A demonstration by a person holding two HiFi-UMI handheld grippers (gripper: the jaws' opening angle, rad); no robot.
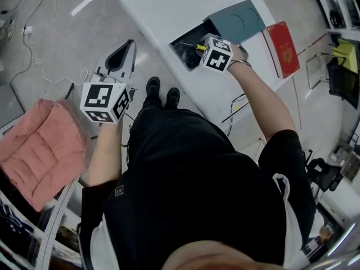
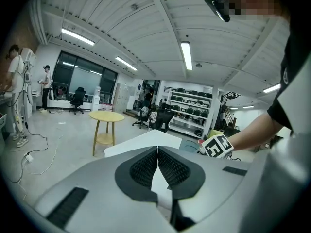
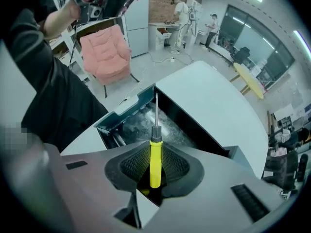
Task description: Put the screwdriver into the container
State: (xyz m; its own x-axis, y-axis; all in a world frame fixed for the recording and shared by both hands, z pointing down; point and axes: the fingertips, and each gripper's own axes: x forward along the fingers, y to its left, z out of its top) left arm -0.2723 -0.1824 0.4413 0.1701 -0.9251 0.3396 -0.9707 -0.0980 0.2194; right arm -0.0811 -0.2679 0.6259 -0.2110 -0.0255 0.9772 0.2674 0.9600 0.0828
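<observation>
A screwdriver (image 3: pixel 154 161) with a yellow handle and a thin metal shaft is clamped between the pads of my right gripper (image 3: pixel 154 154), tip pointing down. Right below the tip lies the open black container (image 3: pixel 197 125), with crinkled clear plastic inside. In the head view my right gripper (image 1: pixel 201 47) hangs over the container (image 1: pixel 183 49) on the white table (image 1: pixel 163 10), and a bit of the yellow screwdriver (image 1: pixel 198 46) shows beside the marker cube. My left gripper (image 1: pixel 129 44) is off to the left above the floor, away from the table; its pads (image 2: pixel 146 166) meet with nothing between them.
The container's grey-blue lid (image 1: pixel 239 20) lies open on the table beside a red booklet (image 1: pixel 284 48). A pink cushioned chair (image 1: pixel 39 151) stands at the left, and cables trail across the floor. Far off are a round yellow table (image 2: pixel 107 116) and people by a bench.
</observation>
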